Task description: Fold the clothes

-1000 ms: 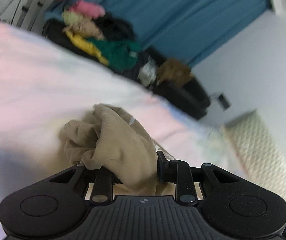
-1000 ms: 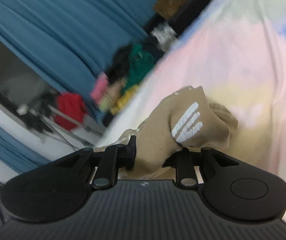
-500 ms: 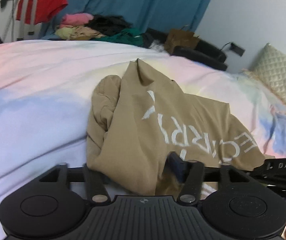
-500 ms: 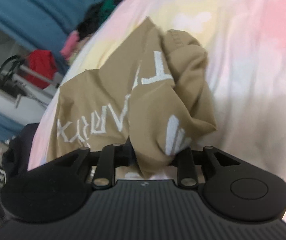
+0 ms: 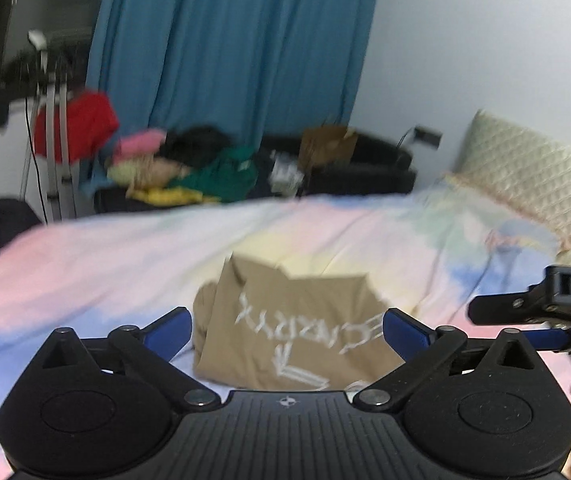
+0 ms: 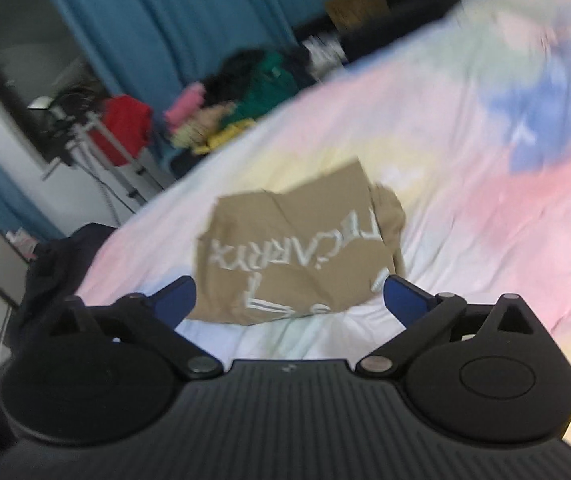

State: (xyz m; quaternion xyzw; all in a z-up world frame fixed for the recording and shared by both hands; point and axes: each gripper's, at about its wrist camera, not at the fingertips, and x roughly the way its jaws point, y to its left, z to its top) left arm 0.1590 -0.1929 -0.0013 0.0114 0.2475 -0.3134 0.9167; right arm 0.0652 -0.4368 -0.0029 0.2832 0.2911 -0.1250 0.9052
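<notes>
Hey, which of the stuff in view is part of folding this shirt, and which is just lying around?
Part of the job:
tan shirt, lying on the bedspread
left tool, open
right tool, open

Just lying about:
clothes pile beyond the bed
red garment on a stand
pillow
blue curtain

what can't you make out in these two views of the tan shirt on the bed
- Tan shirt, left wrist view: near hem hidden behind the left claw body.
- White lettering, right wrist view: motion blur leaves it unreadable.
- Right claw, left wrist view: cut off by the right edge.
- Clothes pile: blurred, garments uncountable.
</notes>
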